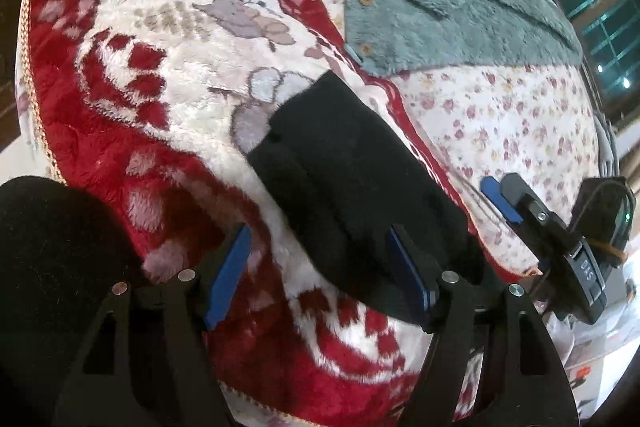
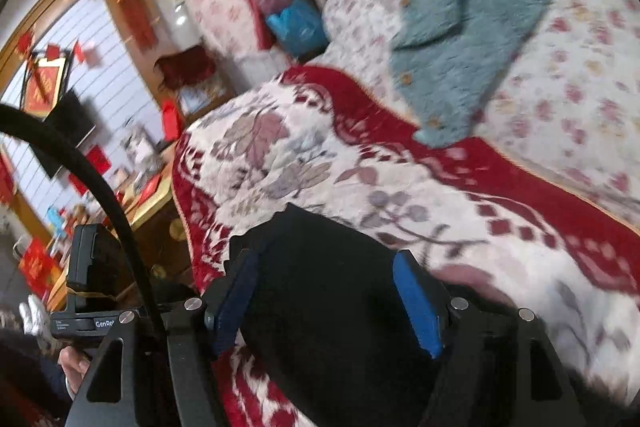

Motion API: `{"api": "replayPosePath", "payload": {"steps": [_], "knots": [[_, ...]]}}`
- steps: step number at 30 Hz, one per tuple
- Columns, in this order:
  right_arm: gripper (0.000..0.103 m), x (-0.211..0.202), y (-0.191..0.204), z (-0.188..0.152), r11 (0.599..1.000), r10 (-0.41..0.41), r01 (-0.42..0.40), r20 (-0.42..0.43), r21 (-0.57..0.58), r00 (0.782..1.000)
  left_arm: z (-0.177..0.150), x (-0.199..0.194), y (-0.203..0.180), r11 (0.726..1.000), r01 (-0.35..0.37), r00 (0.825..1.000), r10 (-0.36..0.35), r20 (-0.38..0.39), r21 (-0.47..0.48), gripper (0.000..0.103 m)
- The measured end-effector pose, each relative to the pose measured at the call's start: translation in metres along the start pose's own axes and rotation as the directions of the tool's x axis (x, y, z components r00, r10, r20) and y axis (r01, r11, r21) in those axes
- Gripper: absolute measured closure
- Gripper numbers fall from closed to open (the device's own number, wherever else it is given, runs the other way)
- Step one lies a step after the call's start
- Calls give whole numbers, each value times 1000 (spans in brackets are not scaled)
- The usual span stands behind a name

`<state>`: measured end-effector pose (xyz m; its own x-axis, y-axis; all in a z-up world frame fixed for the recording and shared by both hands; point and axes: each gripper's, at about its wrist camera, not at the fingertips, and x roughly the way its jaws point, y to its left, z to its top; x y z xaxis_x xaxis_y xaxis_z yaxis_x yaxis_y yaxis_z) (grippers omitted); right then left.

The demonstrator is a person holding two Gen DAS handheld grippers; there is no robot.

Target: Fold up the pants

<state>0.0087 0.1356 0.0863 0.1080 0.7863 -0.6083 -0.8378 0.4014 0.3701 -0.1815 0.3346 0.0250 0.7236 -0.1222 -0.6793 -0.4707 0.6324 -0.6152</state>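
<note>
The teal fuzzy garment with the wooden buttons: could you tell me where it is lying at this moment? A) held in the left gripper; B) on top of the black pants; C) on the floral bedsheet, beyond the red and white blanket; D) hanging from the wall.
C: the teal garment lies flat on the floral bedsheet, past the red and white blanket, apart from the black pants and from both grippers.

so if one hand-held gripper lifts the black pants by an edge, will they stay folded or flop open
Probably flop: the black pants look like soft cloth, their layers sagging into the plush blanket. Likely light for their size, as they barely dent the pile. The fuzzy blanket may cling, so pushing could bunch them.
</note>
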Motion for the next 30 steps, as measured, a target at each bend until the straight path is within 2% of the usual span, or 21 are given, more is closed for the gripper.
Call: {"api": "replayPosePath", "payload": {"steps": [5, 8, 11, 13, 14, 17, 18, 19, 20, 21, 22, 23, 25, 27, 30], "knots": [[35, 42, 6, 25, 997, 29, -35, -86, -73, 996, 3, 13, -7, 999, -15, 1000, 15, -6, 32, 33], [33, 72, 8, 36, 993, 47, -64, -170, -100, 984, 5, 22, -11, 999, -13, 1000, 13, 1, 34, 33], [33, 109, 9, 41, 988, 42, -78, -257, -131, 966, 6, 27, -11, 1000, 4, 1000, -4, 8, 16, 22], [34, 136, 7, 41, 988, 43, -89, -336, -124, 941, 5, 31, -13, 1000, 1, 1000, -2, 22, 15, 19], [41, 149, 7, 39, 988, 40, -91, -371, -121, 928, 5, 33, -14, 1000, -8, 1000, 7, 23, 17, 18], [51, 160, 10, 33, 987, 16, -71, -357, -144, 934, 4, 39, -18, 999, -21, 999, 19, 35, 48, 15], [61, 158, 9, 33, 988, 8, -60, -342, -141, 940, 4, 40, -19, 998, -20, 999, 18, 45, 58, 15], [67, 151, 6, 34, 991, 4, -48, -319, -128, 948, 4, 40, -19, 997, -16, 999, 13, 51, 69, 31], [78, 143, 3, 35, 992, 19, -55, -302, -111, 953, 4, 40, -21, 996, -28, 998, 23, 56, 89, 52], [84, 134, 0, 36, 994, 37, -64, -278, -87, 960, 5, 41, -25, 990, -65, 997, 59, 57, 125, 78], [87, 124, -1, 36, 995, 52, -72, -250, -69, 967, 7, 41, -27, 990, -32, 999, 27, 40, 136, 84], [89, 115, -2, 37, 995, 64, -78, -226, -55, 972, 8, 38, -27, 991, -8, 1000, 4, 31, 131, 85], [89, 91, 1, 39, 996, 78, -85, -164, -37, 983, 7, 24, -37, 987, 14, 998, -24, 61, 162, 85], [89, 61, 3, 41, 995, 97, -98, -74, -17, 993, 5, 5, -56, 974, 34, 993, -58, 100, 225, 85], [89, 15, 2, 44, 993, 118, -119, 48, 13, 992, 1, -19, -89, 946, 116, 982, -156, 111, 301, 85]]}}
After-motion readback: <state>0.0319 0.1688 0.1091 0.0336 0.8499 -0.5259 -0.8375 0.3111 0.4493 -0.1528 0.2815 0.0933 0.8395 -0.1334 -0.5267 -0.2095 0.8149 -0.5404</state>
